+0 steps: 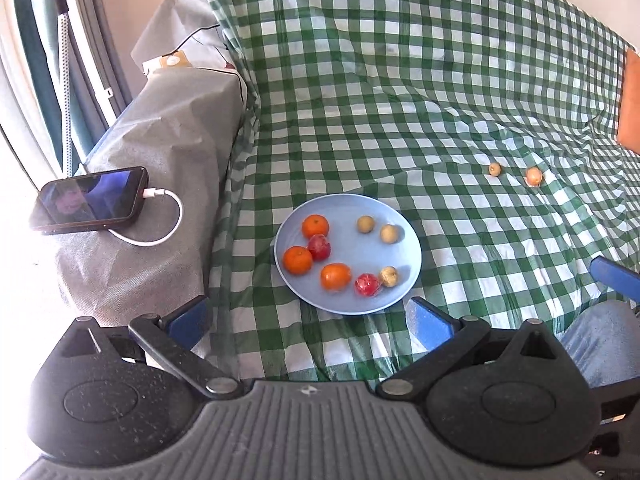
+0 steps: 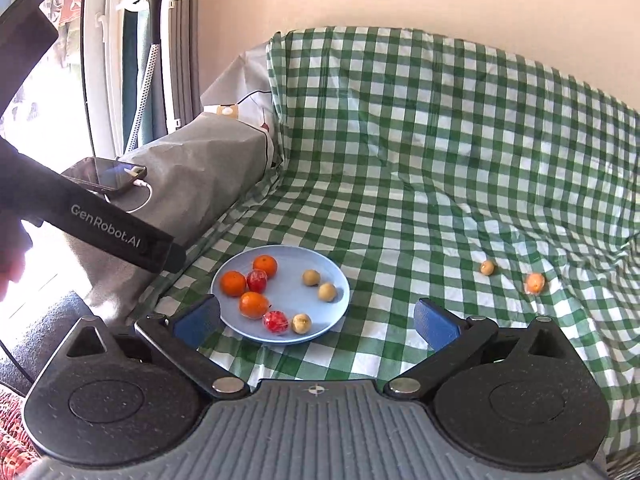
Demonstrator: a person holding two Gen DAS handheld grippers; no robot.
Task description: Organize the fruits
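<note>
A light blue plate (image 1: pixel 404 256) (image 2: pixel 340 292) lies on the green checked cloth. It holds three oranges (image 1: pixel 335 276) (image 2: pixel 253 304), two red fruits (image 1: pixel 367 284) (image 2: pixel 275 321) and three small tan fruits (image 1: pixel 388 234) (image 2: pixel 327 291). Two fruits lie loose on the cloth to the right: a small tan one (image 1: pixel 495 169) (image 2: pixel 487 267) and a pale orange one (image 1: pixel 533 176) (image 2: pixel 535 283). My left gripper (image 1: pixel 310 318) is open and empty, just short of the plate. My right gripper (image 2: pixel 316 322) is open and empty, its blue fingers astride the plate's near edge.
A phone (image 1: pixel 90 200) (image 2: pixel 105 174) on a white charging cable lies on the grey-covered armrest at the left. The left gripper's black body (image 2: pixel 120 236) crosses the right wrist view's left side. An orange cushion (image 1: pixel 630 100) sits at the far right. A garment steamer (image 2: pixel 154 40) stands by the window.
</note>
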